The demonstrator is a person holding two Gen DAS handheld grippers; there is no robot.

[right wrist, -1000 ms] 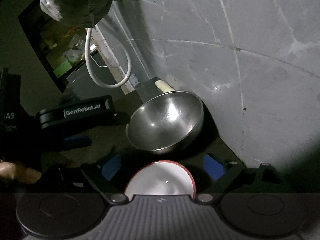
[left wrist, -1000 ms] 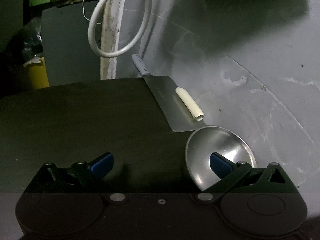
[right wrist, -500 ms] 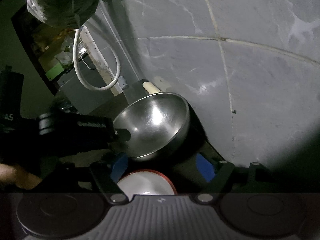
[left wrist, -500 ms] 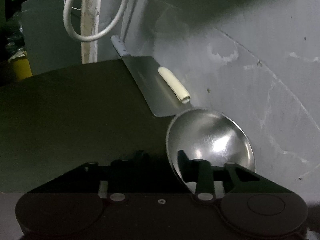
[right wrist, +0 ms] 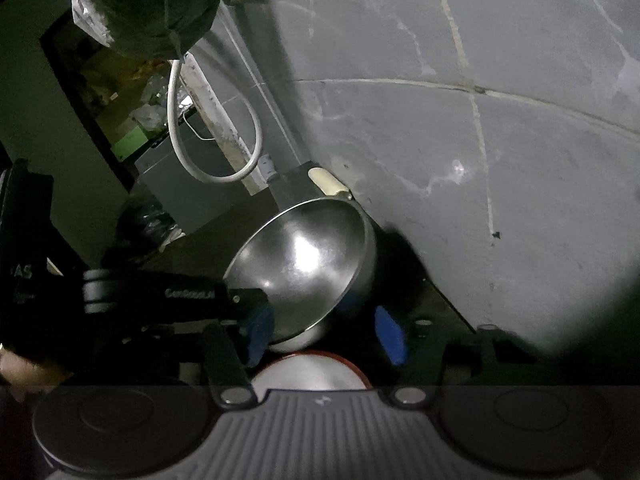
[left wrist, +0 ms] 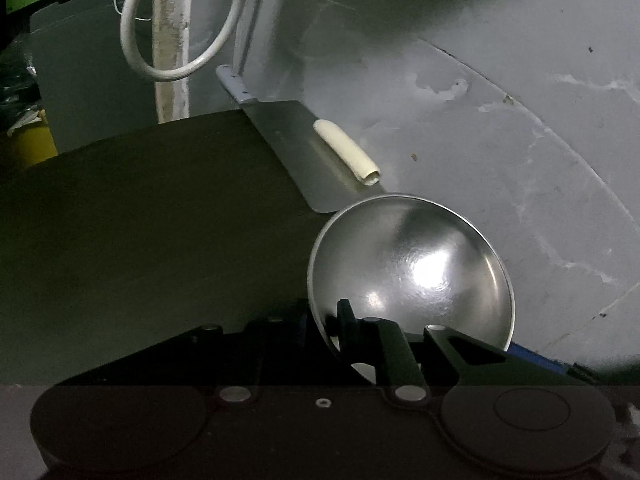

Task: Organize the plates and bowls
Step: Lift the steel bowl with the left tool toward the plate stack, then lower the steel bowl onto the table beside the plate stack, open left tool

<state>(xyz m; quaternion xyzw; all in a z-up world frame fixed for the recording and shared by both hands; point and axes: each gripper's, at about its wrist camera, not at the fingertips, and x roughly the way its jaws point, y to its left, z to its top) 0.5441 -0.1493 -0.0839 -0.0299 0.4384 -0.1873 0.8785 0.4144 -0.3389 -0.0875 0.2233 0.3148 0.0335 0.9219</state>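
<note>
1. A dim, rough home kitchen corner: a dark bench [left wrist: 152, 216] runs against a stained grey wall [left wrist: 500, 120] with cracked seams.
2. Kitchen gear shows it: a cleaver [left wrist: 296, 148] lies at the far right of the bench, just beyond a steel bowl [left wrist: 408, 264].
3. A white hose [left wrist: 176, 72] loops down by a flaking pipe at the far left.
4. Cluttered shelves [right wrist: 132, 120] sit far left in the right wrist view.

The bowl [left wrist: 412, 272] sits before the cleaver [left wrist: 304, 156]; a roll [left wrist: 346, 151] lies on the cleaver, against the wall [left wrist: 500, 128].
</note>
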